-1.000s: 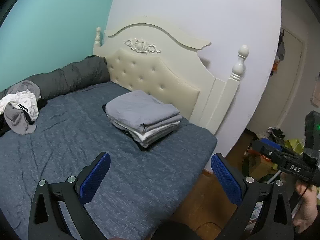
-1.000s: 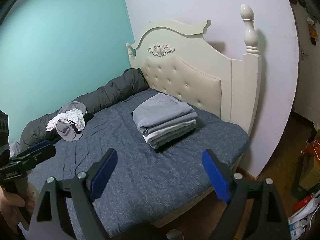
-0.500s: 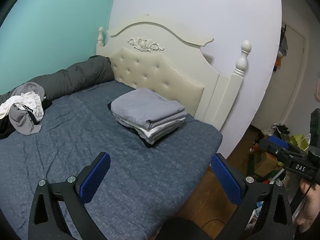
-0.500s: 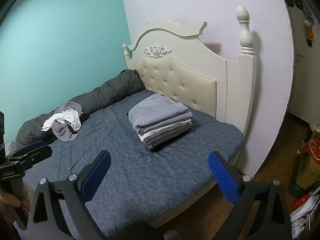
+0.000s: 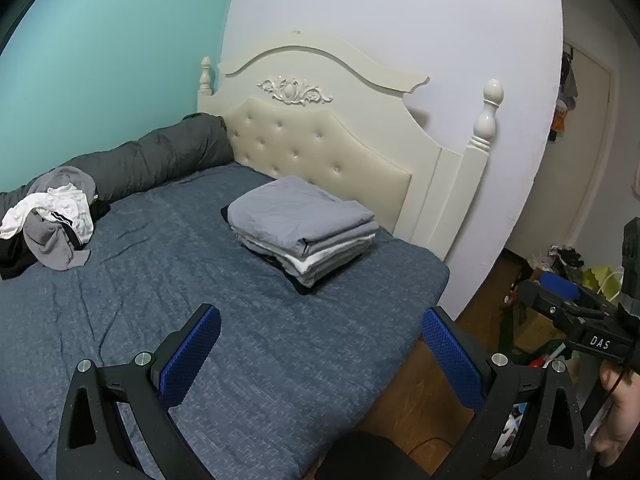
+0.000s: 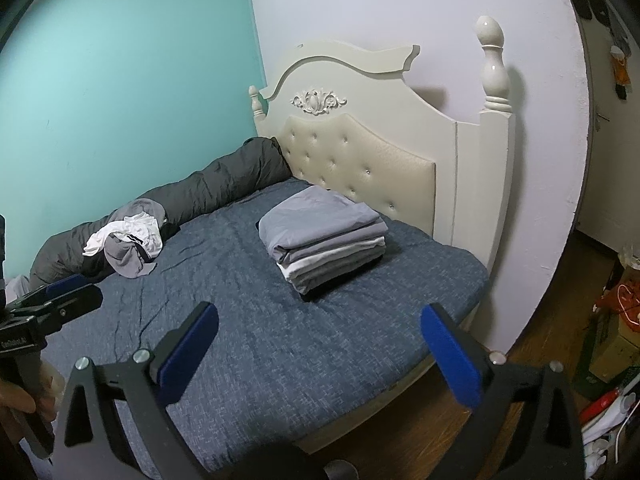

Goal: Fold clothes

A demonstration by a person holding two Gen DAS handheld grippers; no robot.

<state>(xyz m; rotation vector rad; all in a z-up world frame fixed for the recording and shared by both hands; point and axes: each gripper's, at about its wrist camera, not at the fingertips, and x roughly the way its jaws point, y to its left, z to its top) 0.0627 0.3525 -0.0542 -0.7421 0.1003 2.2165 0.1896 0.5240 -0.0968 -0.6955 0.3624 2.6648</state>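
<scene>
A neat stack of folded clothes (image 5: 300, 216) (image 6: 320, 220), grey piece on top, lies on the blue bed (image 5: 160, 288) (image 6: 248, 332) near the headboard. A loose pile of unfolded grey, white and black clothes (image 5: 52, 220) (image 6: 128, 240) sits at the far left by the rolled quilt. My left gripper (image 5: 320, 316) hovers open over the bed's near side, nothing between its blue pads. My right gripper (image 6: 319, 312) is open wide and empty above the bed's near edge. Each gripper shows at the edge of the other's view, the right gripper (image 5: 560, 292) and the left gripper (image 6: 60, 292).
A cream tufted headboard (image 5: 320, 152) with posts stands behind the stack. A dark rolled quilt (image 5: 152, 156) runs along the teal wall. Wooden floor (image 6: 552, 304) lies right of the bed, with boxes and clutter (image 6: 616, 328) by the wall. A hand (image 5: 620, 412) holds the right gripper.
The right gripper's jaws have spread wider. Both views have shifted only slightly; the clothes on the bed lie as before.
</scene>
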